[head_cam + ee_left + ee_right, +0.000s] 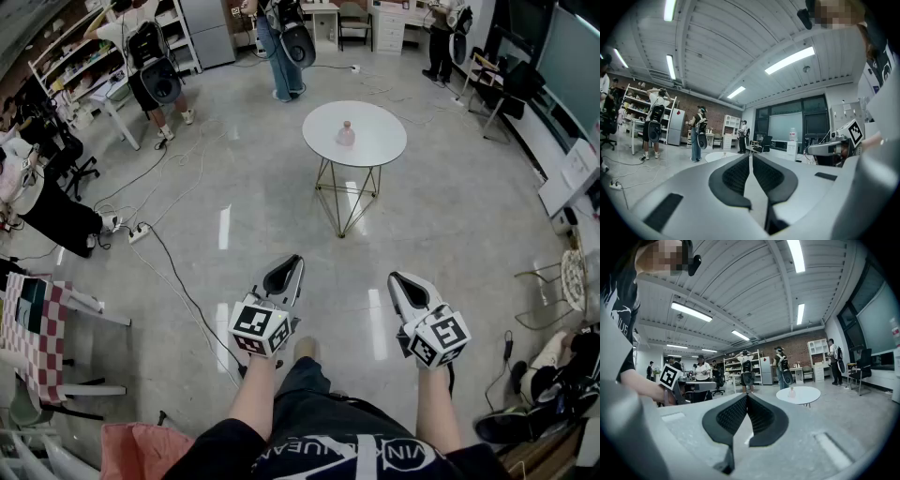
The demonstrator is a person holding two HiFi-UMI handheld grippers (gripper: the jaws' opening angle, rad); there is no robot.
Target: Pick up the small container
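Left gripper [292, 265] and right gripper [399, 279] closed, empty.
Container [346, 134] looks light, maybe fragile; I'd pinch its body.

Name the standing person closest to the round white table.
The person in blue jeans, standing just beyond the round white table. The other standing people are farther off, toward the room's edges.

**Open floor up to the surface, bare top around the container**

Bare grey floor [441, 234] runs from the left claw [293, 262] and right claw [395, 277] to the round white surface [375, 155], and nothing stands on that stretch. The small container [346, 134] stands alone near the middle, the top bare out to every edge. Wire legs [347, 192] fill the space beneath. Cables [159, 244] trail over the floor on the left; people [281, 52] stand beyond the far edge.
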